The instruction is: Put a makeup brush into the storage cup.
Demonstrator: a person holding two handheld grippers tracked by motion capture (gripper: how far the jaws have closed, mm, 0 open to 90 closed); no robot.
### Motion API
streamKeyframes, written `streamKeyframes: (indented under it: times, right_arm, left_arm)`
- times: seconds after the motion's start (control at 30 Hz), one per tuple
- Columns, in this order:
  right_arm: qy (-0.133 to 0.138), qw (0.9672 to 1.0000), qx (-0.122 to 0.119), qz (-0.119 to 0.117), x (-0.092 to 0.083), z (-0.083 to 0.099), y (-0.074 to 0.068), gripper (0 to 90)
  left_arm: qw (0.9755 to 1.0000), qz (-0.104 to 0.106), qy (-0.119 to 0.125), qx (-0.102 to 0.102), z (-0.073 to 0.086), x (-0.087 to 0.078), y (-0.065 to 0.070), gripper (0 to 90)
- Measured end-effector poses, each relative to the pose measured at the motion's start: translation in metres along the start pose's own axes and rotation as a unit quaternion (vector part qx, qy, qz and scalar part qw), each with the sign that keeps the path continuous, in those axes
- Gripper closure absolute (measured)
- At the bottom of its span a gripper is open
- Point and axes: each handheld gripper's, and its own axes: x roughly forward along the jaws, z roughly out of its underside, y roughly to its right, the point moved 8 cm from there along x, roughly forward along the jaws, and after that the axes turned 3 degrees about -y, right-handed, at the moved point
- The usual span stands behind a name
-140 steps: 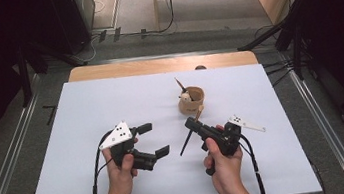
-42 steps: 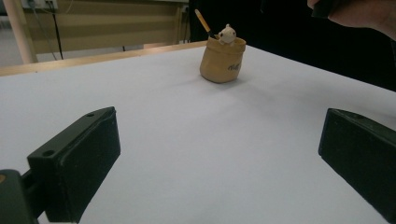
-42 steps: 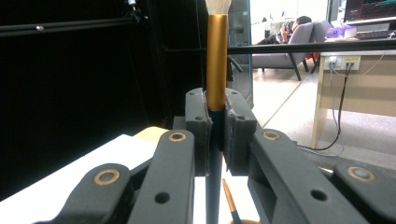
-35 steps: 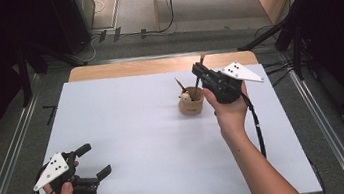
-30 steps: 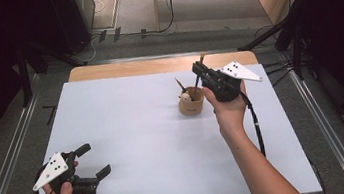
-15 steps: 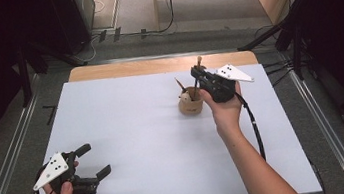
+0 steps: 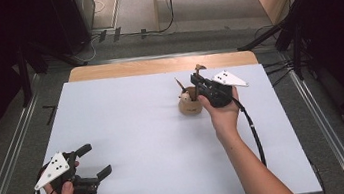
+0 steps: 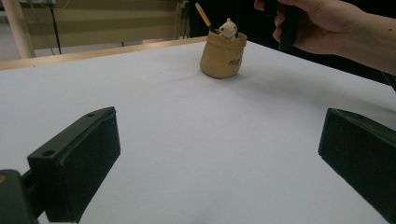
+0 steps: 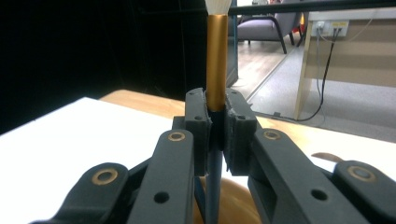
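On the white-covered table (image 7: 166,143), a small tan pouch-shaped pot (image 7: 190,105) stands toward the far right, holding a thin brown stick (image 8: 202,14) and a little cream figure (image 8: 228,29). The right gripper (image 7: 200,82) sits just beside and above the pot, its jaws clamped on a slim brush with a gold metal ferrule and dark handle (image 9: 216,70), held upright over the pot. The left gripper (image 7: 94,161) rests at the near left corner, well apart from the pot, its jaws spread wide with nothing between them.
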Motion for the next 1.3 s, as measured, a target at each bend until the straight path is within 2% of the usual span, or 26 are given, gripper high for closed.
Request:
streamKeyframes:
  times: [0.2, 0.43, 0.6, 0.7, 0.77, 0.87, 1.0, 1.13, 1.2, 1.3]
  right_arm:
    - [-0.017, 0.9998, 0.008, 0.009, 0.003, 0.016, 0.007, 83.0]
    - [-0.030, 0.9995, 0.002, 0.008, 0.007, 0.025, 0.005, 80.4]
    - [-0.032, 0.9994, 0.004, 0.011, 0.006, 0.026, 0.005, 67.4]
    - [-0.030, 0.9993, 0.006, 0.021, 0.002, 0.023, 0.006, 54.6]
    - [-0.029, 0.9993, 0.009, 0.022, -0.002, 0.020, 0.005, 52.6]
    - [-0.024, 0.9990, -0.005, 0.037, -0.008, 0.016, 0.004, 43.3]
    - [-0.019, 0.9989, -0.006, 0.043, -0.016, 0.012, 0.004, 37.0]
    - [-0.023, 0.9990, 0.013, 0.036, -0.023, 0.013, 0.005, 30.6]
    - [-0.031, 0.9989, 0.015, 0.032, -0.026, 0.015, 0.005, 26.5]
    - [-0.028, 0.9990, 0.020, 0.028, -0.032, 0.016, 0.005, 24.0]
  left_arm:
    - [1.0000, 0.001, -0.001, 0.001, 0.000, 0.000, 0.000, 0.0]
    - [1.0000, 0.000, -0.002, 0.002, 0.001, 0.000, 0.000, 0.0]
    - [1.0000, 0.000, -0.003, 0.003, 0.001, 0.000, 0.000, 0.0]
    - [1.0000, -0.001, -0.003, 0.003, 0.001, 0.000, 0.000, 0.0]
    - [1.0000, -0.001, -0.003, 0.003, 0.001, 0.001, 0.000, 0.0]
    - [1.0000, 0.000, -0.003, 0.003, 0.001, 0.001, 0.000, 0.0]
    - [1.0000, 0.000, -0.003, 0.004, 0.001, 0.001, 0.001, 0.0]
    - [1.0000, 0.000, -0.004, 0.004, 0.001, 0.001, 0.001, 0.0]
    - [1.0000, 0.000, -0.004, 0.004, 0.001, 0.001, 0.001, 0.0]
    - [1.0000, -0.001, -0.003, 0.003, 0.001, 0.001, 0.001, 0.0]
